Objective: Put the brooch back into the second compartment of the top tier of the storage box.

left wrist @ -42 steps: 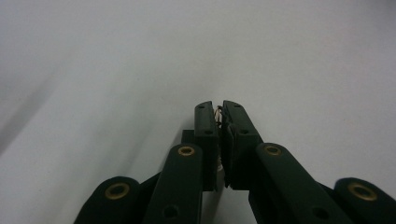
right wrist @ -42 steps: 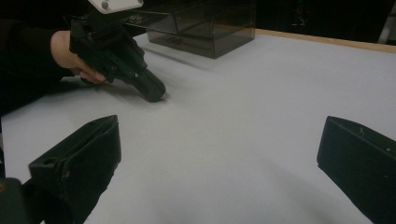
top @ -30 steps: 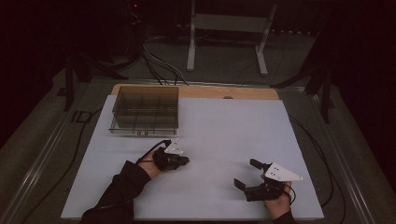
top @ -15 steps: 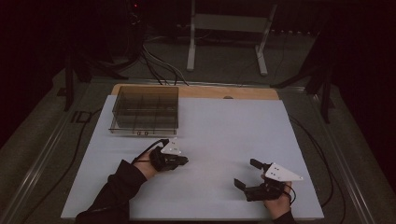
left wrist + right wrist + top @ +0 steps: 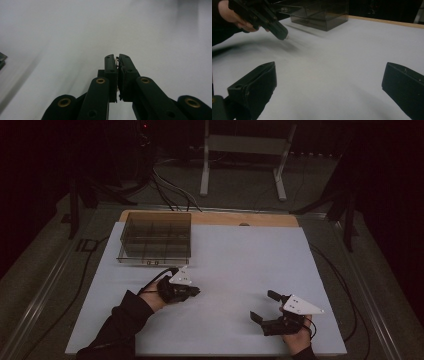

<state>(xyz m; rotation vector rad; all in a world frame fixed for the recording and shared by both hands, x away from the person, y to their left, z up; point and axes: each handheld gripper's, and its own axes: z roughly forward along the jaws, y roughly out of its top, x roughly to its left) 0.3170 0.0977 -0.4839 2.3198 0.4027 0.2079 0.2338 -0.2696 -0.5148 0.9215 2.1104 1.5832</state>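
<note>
A smooth, matte white sheet covers the surface (image 5: 240, 270), with a strip of pale wood showing along its far edge. On the far left part of it stands a box (image 5: 156, 237) of smoky, see-through plastic, rectangular, low-walled and split by thin partitions into several compartments; a flat clear lip runs along its near side.

The left hand-held gripper (image 5: 192, 291) lies just in front of the box, toward the person. It is black and hard-edged, with a grey three-cornered plate on top and a dark cable looping from it, and a hand in a dark sleeve grips it. In the left gripper view its two black jaws stand pressed together, brass-coloured bushes set in their links. A thin, pale sliver of something (image 5: 117, 60) is pinched between the pads near the tips; it is too small to tell what it is. In the right gripper view a light speck (image 5: 287, 37) shows at that gripper's tip, just above the white sheet.

The right hand-held gripper (image 5: 264, 306) sits well to the right of the box and nearer the person, low over the sheet. Its jaws stand wide apart, blocky and matte black, with bare white sheet between them and nothing touching either pad.
</note>
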